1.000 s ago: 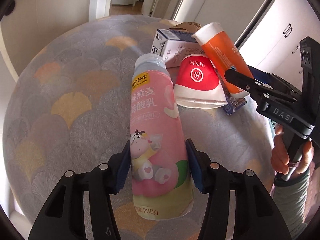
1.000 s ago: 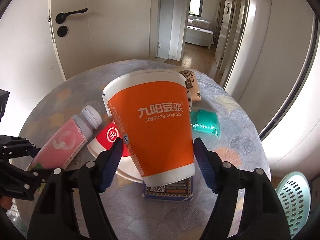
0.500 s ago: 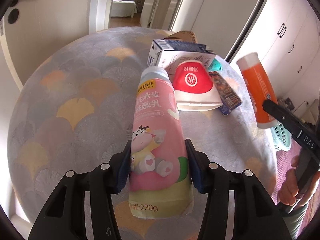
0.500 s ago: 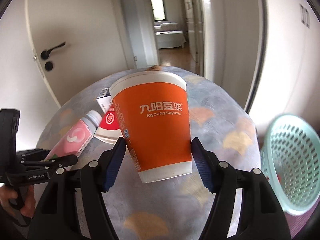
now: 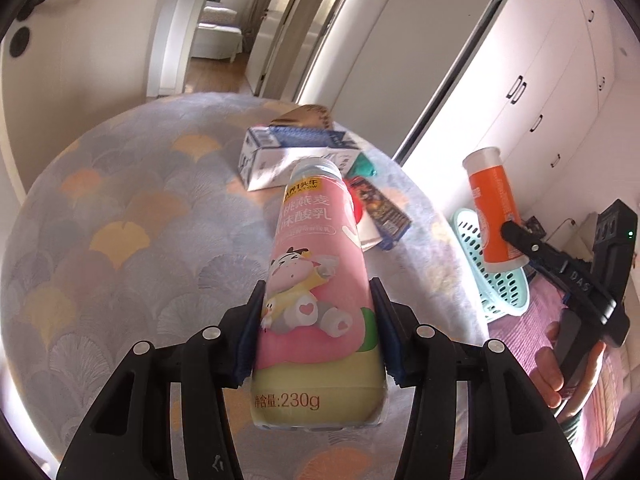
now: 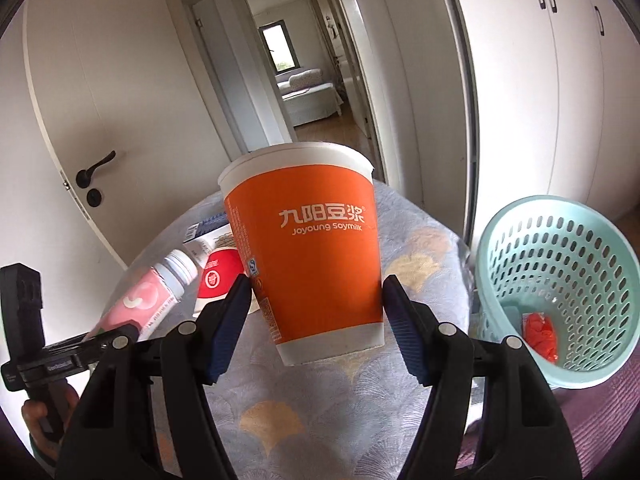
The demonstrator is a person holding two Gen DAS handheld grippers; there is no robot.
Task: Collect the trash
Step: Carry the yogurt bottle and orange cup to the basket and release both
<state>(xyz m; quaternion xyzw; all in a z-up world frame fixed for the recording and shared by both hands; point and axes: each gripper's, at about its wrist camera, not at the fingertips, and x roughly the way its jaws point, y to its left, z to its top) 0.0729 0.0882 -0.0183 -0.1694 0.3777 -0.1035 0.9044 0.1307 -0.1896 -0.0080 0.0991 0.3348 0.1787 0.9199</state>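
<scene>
My left gripper (image 5: 318, 324) is shut on a pink yogurt bottle (image 5: 316, 280) and holds it above the round table (image 5: 120, 240). My right gripper (image 6: 316, 316) is shut on an orange soymilk paper cup (image 6: 312, 248), held in the air over the table's right edge, left of the mint green basket (image 6: 560, 280). In the left wrist view the orange cup (image 5: 496, 216) hangs above the basket (image 5: 500, 284). A red wrapper (image 6: 540, 332) lies in the basket.
On the table lie a blue and white carton (image 5: 288, 156), a red and white cup (image 6: 220, 276), a dark snack packet (image 5: 380, 208), a green packet (image 5: 362, 166) and a brown item (image 5: 304, 114). White cupboards (image 6: 560, 80) stand behind the basket.
My right gripper has carried the orange cup off the pile and to the right, up to the basket. My left gripper has lifted the pink bottle higher above the table.
</scene>
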